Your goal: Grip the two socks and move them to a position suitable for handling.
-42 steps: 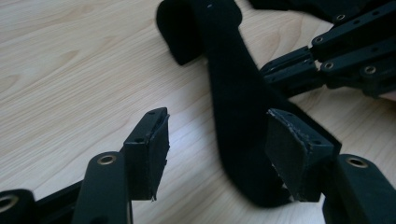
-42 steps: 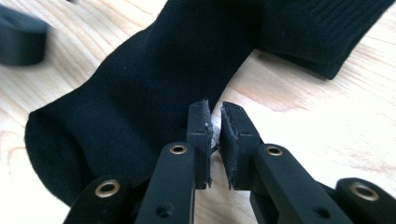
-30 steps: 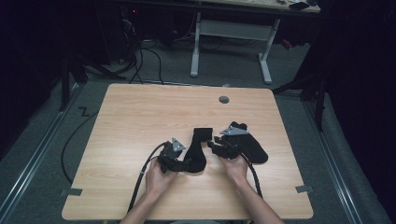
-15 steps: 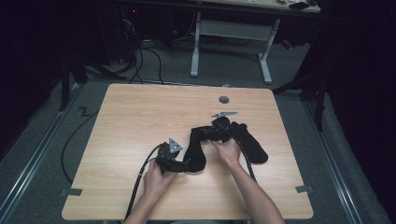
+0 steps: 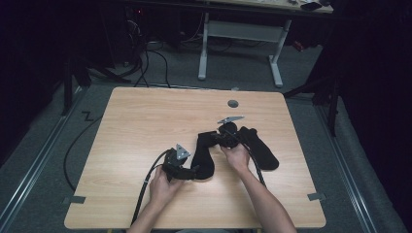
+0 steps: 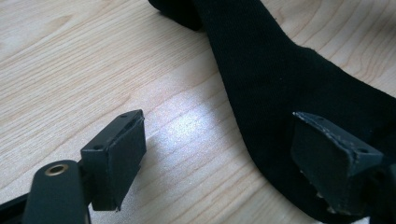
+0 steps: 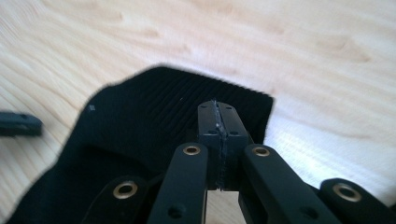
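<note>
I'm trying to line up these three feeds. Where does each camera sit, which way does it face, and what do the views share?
High view: fixed above the person's side, looking forward and down on the wooden table; forearms, left gripper and right gripper show.
Left gripper view: rides the left gripper, looking along its wide-apart jaws at a black sock.
Right gripper view: rides the right gripper, jaws closed over the sock's ribbed cuff.
Shared: sock and table.
</note>
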The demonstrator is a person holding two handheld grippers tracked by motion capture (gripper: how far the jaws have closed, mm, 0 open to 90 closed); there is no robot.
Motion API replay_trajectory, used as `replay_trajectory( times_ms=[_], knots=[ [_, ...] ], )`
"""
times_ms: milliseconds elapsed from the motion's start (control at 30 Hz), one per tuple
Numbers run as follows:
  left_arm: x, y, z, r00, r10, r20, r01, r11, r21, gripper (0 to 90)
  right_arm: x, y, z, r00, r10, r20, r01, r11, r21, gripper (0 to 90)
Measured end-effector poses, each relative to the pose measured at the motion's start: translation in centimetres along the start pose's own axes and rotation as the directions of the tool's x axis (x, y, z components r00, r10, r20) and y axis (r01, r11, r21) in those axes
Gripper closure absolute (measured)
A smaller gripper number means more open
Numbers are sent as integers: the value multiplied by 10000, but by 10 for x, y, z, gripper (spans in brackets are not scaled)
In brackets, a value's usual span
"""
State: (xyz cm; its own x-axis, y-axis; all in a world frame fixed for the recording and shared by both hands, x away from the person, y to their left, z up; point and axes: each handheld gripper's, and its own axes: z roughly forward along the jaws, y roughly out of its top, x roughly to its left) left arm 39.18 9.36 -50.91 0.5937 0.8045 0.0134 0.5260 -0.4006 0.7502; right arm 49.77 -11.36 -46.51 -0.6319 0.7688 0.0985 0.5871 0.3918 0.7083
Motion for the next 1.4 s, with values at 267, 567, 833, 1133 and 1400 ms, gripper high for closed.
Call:
replay_trajectory(
  times_ms=[267, 567, 833, 1133, 1400],
  knots=[
    [0, 0, 0, 10000, 0, 5, 0, 10000, 3, 191, -3, 6, 8, 9968, 411, 688, -413, 9991, 16, 526],
    [0, 0, 0, 10000, 12, 28, -12, 10000, 2, 192, 3, -7, 23, 9973, 652, 327, -665, 9969, 412, 830],
    [0, 0, 0, 10000, 17, 21, -17, 10000, -4, 193, 13, -4, 6, 9974, -440, 571, 458, 9985, -300, 865],
    [1, 0, 0, 10000, 17, 0, -17, 10000, -11, 204, 26, -20, -19, 9959, -851, 321, 878, 9913, -984, 861],
    [1, 0, 0, 10000, -2, -5, 2, 10000, -24, 206, 30, -55, -11, 9936, -1122, 120, 1124, 9934, -221, 839]
  ],
)
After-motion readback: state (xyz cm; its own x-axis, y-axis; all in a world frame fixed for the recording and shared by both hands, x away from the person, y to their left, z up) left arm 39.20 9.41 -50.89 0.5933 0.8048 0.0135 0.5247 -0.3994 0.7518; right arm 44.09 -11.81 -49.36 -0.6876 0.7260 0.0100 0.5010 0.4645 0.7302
